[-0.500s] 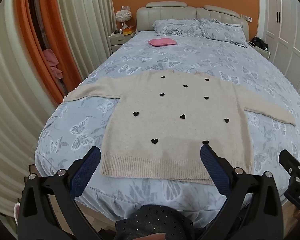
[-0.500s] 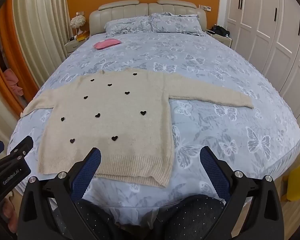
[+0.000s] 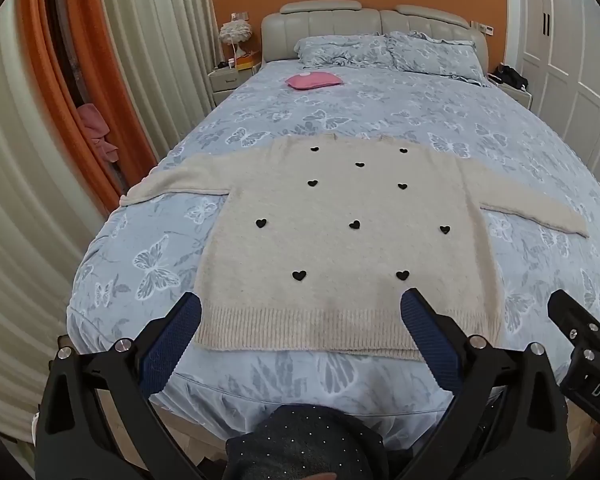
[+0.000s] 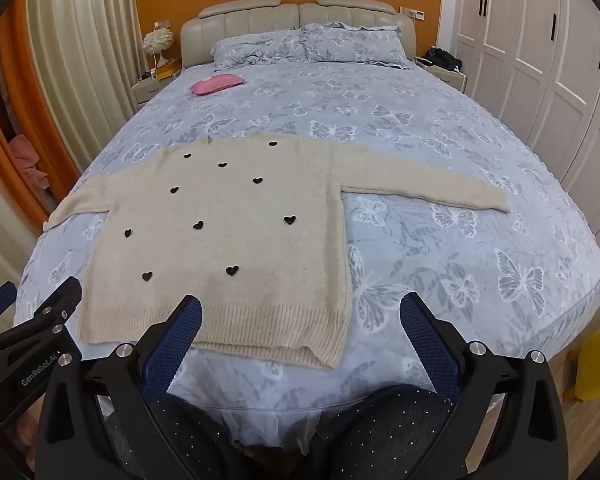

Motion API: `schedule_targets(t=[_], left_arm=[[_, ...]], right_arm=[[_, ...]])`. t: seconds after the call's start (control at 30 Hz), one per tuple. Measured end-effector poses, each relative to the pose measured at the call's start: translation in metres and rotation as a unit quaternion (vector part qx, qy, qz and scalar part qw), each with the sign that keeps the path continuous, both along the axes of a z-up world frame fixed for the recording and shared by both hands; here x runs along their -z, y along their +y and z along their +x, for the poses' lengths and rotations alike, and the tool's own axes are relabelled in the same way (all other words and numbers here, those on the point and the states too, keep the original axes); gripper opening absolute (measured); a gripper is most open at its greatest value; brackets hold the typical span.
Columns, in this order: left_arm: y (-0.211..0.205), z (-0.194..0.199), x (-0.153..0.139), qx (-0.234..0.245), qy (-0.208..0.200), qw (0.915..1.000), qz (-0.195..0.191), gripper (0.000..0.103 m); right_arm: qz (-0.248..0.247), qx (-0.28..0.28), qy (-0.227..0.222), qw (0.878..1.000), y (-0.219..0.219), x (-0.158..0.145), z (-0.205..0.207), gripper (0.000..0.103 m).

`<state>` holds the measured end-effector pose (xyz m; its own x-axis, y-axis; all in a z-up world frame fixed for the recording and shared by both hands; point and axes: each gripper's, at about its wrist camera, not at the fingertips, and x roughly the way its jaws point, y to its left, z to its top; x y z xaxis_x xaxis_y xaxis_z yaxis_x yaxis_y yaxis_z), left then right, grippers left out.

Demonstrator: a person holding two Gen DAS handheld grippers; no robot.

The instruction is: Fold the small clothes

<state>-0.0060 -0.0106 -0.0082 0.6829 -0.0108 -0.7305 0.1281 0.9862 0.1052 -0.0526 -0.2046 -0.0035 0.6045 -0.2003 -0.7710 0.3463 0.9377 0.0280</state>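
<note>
Sweater (image 3: pixel 340 240) lay flat on the bed (image 3: pixel 380 96), front side up, spread across the foot half. Cream knit with small black hearts (image 3: pixel 299 275) over the chest and belly. Ribbed hem (image 3: pixel 300 328) ran along the foot edge of the bed, just short of the drop-off. Both sleeves were stretched straight out: one sleeve (image 3: pixel 172 184) reached the bed's left edge as seen from the foot, the other sleeve (image 4: pixel 428 188) pointed toward the right edge but stopped short of it. Neckline faced the headboard (image 4: pixel 300 16).

Left claw (image 3: pixel 300 336) stood wide open, nothing between its blue pads (image 3: pixel 168 344); it hung above the hem near the foot edge, not touching the knit. Right claw (image 4: pixel 300 336) likewise wide open and empty, over the sweater's right hem corner (image 4: pixel 324 352) and bare quilt beside it (no contact visible). Each claw showed at the margin of the other's view.

Elsewhere on the bed: a pink pouch (image 3: pixel 314 81) well up toward the pillows (image 3: pixel 388 50), far from the sweater. Nightstand with a lamp (image 3: pixel 236 34) beside the head-left corner. Wardrobe (image 4: pixel 540 60) along the right wall; curtains (image 3: pixel 152 52) on the left. Person's dark dotted trousers (image 4: pixel 380 432) were visible below the foot edge.
</note>
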Motion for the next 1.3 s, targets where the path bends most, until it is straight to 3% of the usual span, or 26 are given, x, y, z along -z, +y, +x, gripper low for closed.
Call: schedule_targets(t=[1.3], left_arm=[[-0.0085,-0.0035,0.0076,0.005,0.002,1.0000,0.006,0.098]], right_arm=[[0.005,-0.008,0.008,1.000,0.0086,0.0037,0.0036,0.098]])
